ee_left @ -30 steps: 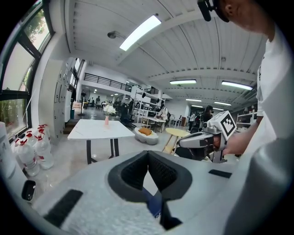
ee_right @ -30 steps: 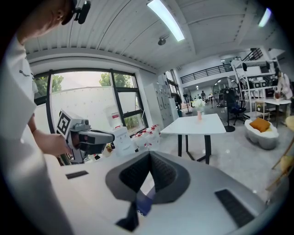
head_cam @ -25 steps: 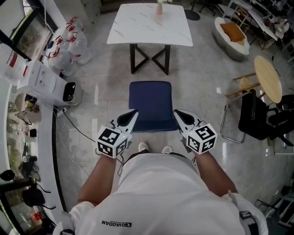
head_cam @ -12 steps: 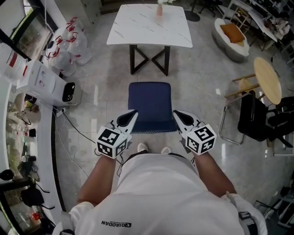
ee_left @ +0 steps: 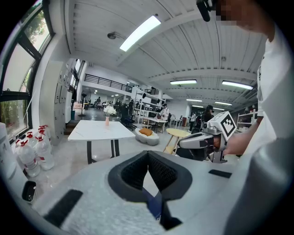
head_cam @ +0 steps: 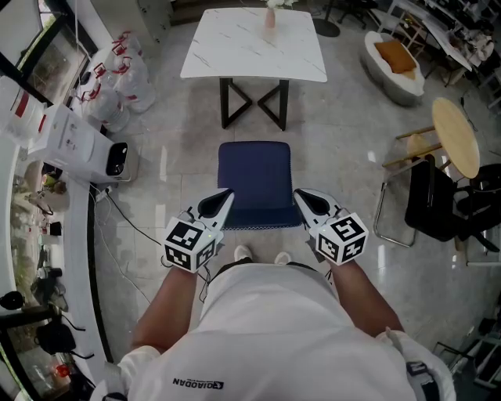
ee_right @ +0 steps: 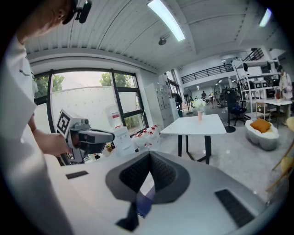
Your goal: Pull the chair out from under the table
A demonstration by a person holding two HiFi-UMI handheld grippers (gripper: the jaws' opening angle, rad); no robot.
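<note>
The chair [head_cam: 255, 176] stands on open floor, well apart from the table [head_cam: 235, 51] and just in front of the person's shoes [head_cam: 244, 251]. The pull-out is judged complete or nearly so.

The left gripper [head_cam: 228, 192] is held at the chair's left edge and the right gripper [head_cam: 298, 193] at its right edge. In both gripper views the pads [ee_left: 135, 172] are seen brought together at the tips with nothing clamped. Only a sliver of blue chair is seen through the gap beneath them. Whether the tips touch the chair cannot be confirmed from the head view.

Hazards:
- No hold on the chair is provided by closed, empty jaws. If further pulling is attempted, slipping off the edge is to be expected.
- Further travel is likely to be stopped by the person's legs, since the chair is close to the shoes.
- A floor cable [head_cam: 129, 222] on the left could be caught by a chair leg if the chair is swung that way.

Containers:
- A pink vase [head_cam: 270, 16] is placed at the table's far edge, and white flowers [ee_left: 109, 110] are held in it.
- A white shell seat [head_cam: 403, 88] is occupied by an orange cushion [head_cam: 397, 53].
</note>
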